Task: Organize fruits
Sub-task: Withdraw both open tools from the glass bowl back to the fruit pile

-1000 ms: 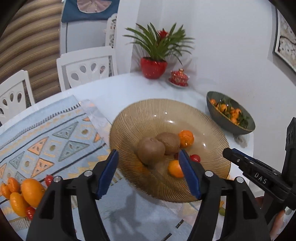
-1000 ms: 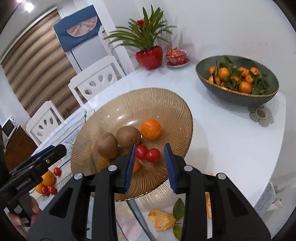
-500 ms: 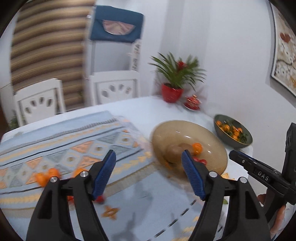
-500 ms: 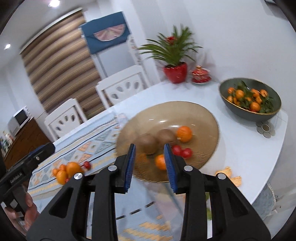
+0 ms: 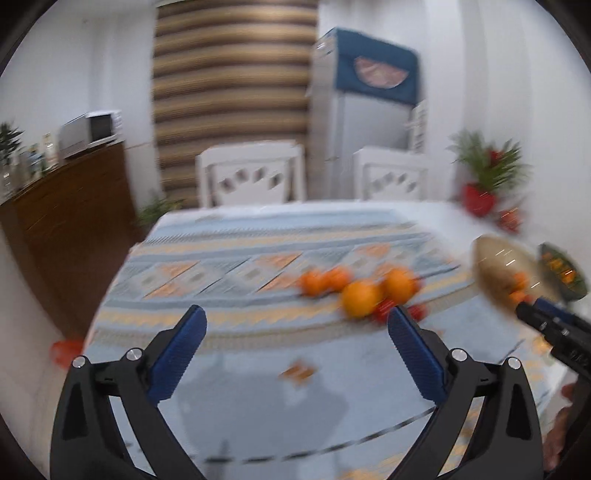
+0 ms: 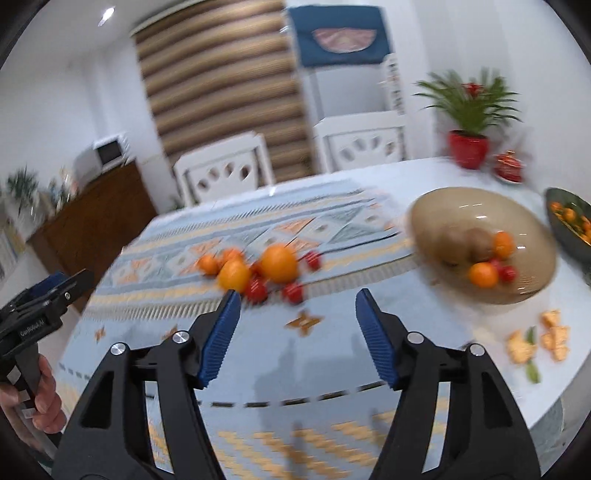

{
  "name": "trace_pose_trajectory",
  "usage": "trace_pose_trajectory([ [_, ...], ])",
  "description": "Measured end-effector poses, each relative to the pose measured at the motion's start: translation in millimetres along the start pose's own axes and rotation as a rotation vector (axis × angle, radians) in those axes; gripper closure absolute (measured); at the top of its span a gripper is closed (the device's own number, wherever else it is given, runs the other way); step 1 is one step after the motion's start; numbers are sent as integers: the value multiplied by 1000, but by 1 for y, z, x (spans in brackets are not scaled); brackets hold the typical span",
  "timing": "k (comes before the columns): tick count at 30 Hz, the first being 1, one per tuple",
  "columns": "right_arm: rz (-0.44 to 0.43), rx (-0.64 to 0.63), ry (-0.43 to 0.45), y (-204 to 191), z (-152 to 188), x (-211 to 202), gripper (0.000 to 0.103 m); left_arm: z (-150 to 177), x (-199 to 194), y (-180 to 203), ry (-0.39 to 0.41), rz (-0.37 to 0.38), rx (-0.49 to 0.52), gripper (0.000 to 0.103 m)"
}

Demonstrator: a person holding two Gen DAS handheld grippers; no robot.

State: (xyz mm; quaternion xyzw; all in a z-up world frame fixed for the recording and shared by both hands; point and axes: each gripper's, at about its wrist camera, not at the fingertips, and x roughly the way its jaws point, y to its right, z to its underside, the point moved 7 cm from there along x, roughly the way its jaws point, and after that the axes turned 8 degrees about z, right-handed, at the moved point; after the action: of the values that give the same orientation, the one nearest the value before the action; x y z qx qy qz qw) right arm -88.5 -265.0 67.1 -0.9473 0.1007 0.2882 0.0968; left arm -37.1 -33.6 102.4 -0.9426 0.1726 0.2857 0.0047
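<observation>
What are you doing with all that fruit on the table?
A person is sorting fruit with two hand-held grippers. Both the left gripper and the right gripper are open and empty. Some fruit already sits in the brown glass bowl. More oranges and small red fruits wait on the patterned cloth.

Bright, even indoor light in both views, with a ceiling lamp (image 6: 106, 14) glaring at upper left in the right wrist view and small highlights glinting on the glass bowl (image 6: 436, 214). Heavy motion blur across the room and table, worst in the left wrist view, smearing the oranges (image 5: 360, 297) and cloth (image 5: 229, 258) pattern, while the left gripper (image 5: 295, 325) and right gripper (image 6: 297, 310) stay sharp. Soft grey shadows on the cloth just ahead of the fingers; strong fisheye bending and black corners at the edges.
</observation>
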Motion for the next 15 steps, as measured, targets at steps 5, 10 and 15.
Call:
trace_pose_trajectory([
  [5, -4, -71, -90, -45, 26, 49, 23, 37, 39, -52, -87, -56, -100, 5],
  [10, 6, -93, -133, -64, 31, 104, 21, 48, 92, -74, -127, -57, -106, 5],
  [15, 64, -80, -204, -57, 38, 142, 21, 44, 126, -79, -136, -36, -113, 5],
])
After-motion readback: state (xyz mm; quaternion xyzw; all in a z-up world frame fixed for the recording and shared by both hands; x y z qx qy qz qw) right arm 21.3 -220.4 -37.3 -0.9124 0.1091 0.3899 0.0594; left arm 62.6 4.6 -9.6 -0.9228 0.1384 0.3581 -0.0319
